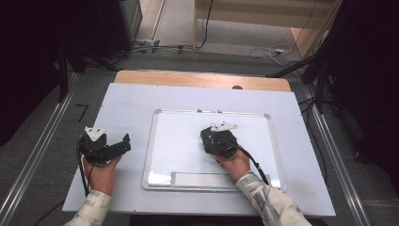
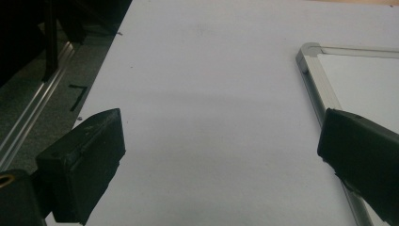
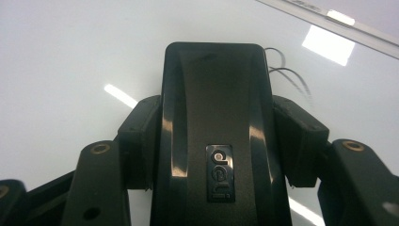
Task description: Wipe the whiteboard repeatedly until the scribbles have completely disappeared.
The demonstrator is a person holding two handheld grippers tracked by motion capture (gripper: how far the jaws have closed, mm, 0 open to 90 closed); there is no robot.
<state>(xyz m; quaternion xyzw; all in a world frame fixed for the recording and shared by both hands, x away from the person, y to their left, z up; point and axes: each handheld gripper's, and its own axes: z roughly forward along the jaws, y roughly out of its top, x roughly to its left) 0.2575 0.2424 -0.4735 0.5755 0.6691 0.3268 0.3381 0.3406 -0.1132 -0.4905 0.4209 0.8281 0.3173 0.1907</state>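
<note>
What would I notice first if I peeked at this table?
Probably the whiteboard lying flat in the middle of the pale table. Over it, the right gripper is shut on a glossy black eraser, pressed against the board near faint pen marks. At the left, the left gripper waits open above the bare table.

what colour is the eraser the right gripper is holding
Glossy black, with a small logo plate on top. The eraser shows best in the right gripper view, clamped in the right gripper over the whiteboard.
</note>
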